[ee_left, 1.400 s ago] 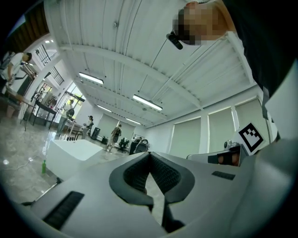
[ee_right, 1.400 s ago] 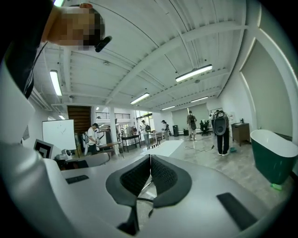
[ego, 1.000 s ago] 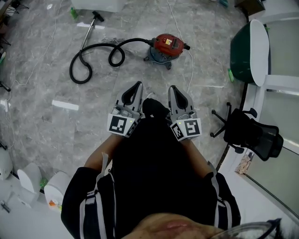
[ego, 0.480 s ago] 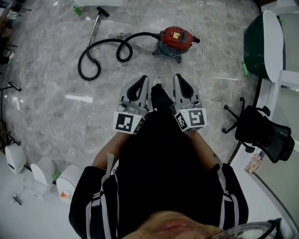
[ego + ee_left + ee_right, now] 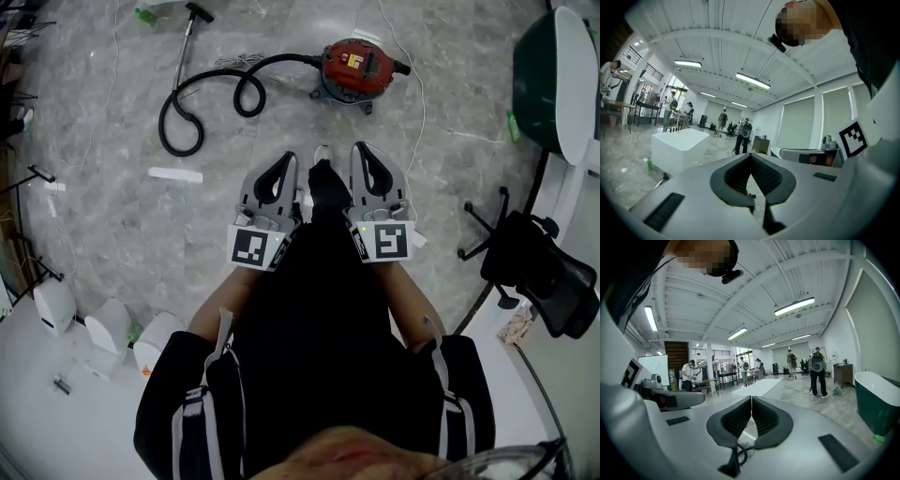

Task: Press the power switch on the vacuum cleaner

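The red vacuum cleaner [image 5: 356,64] stands on the marble floor at the top of the head view, with its black hose [image 5: 202,98] looping away to the left towards a wand. My left gripper [image 5: 284,161] and right gripper [image 5: 364,150] are held side by side in front of the person's body, well short of the vacuum. Both point forward with jaws closed tip to tip and nothing between them. In the left gripper view the left gripper [image 5: 751,155] points across the hall. The right gripper [image 5: 751,398] does the same, with a loop of hose [image 5: 740,453] below it.
A black office chair [image 5: 539,267] and a green tub [image 5: 553,80] stand at the right. A white strip [image 5: 175,174] lies on the floor, white housings [image 5: 108,323] sit at lower left, and thin cables cross the floor. A white block [image 5: 679,147] and several people stand farther off.
The head view has drifted: the vacuum and hose now sit higher and slightly more to the right. Both grippers keep the same pose, shut, in front of the body.
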A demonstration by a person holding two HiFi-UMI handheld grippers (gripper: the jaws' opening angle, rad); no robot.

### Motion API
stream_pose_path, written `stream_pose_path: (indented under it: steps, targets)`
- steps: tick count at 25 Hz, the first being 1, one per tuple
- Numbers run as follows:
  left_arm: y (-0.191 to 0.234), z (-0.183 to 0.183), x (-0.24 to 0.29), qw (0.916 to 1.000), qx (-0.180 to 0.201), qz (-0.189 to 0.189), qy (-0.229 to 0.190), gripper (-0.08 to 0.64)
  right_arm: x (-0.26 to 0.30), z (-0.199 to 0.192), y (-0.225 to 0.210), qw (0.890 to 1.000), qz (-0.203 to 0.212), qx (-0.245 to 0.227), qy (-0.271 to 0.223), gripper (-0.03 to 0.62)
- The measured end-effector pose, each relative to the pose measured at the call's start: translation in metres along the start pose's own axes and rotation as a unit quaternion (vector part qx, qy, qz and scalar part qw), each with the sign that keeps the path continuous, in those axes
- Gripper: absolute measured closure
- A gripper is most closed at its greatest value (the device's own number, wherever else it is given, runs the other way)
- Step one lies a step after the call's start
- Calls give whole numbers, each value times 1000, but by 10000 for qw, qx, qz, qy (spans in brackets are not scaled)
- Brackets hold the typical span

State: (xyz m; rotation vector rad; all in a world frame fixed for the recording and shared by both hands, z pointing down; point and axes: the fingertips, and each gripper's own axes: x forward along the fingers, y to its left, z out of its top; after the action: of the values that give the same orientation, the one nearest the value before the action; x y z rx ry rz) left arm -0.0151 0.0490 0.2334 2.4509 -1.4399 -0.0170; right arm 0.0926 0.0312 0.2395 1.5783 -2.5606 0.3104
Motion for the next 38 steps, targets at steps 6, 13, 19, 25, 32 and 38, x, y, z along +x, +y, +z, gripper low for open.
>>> stream_pose_path:
  steps: [6, 13, 19, 25, 32, 38]
  targets:
    - [19, -15, 65, 9998, 161, 40, 91, 549, 58, -26, -71, 9996, -275, 106, 8, 574]
    - [34, -62, 111, 9978, -171, 149, 631, 549, 127, -101, -111, 9931, -88, 1044, 534, 574]
    - [30, -99, 135, 9946, -334, 140, 971, 549, 168, -151, -124, 9862, 478, 1264, 958, 574]
    - [54, -112, 171, 9947, -299, 354, 923, 549, 215, -197, -159, 9876, 612, 733, 1249, 574]
    - [84, -134, 198, 9935, -440, 467, 942, 549, 259, -245, -198, 9831, 558, 606, 1636, 574]
    - [96, -156, 203, 9924, -565, 556, 946, 549, 289, -289, -198, 9806, 590, 164, 1865, 574]
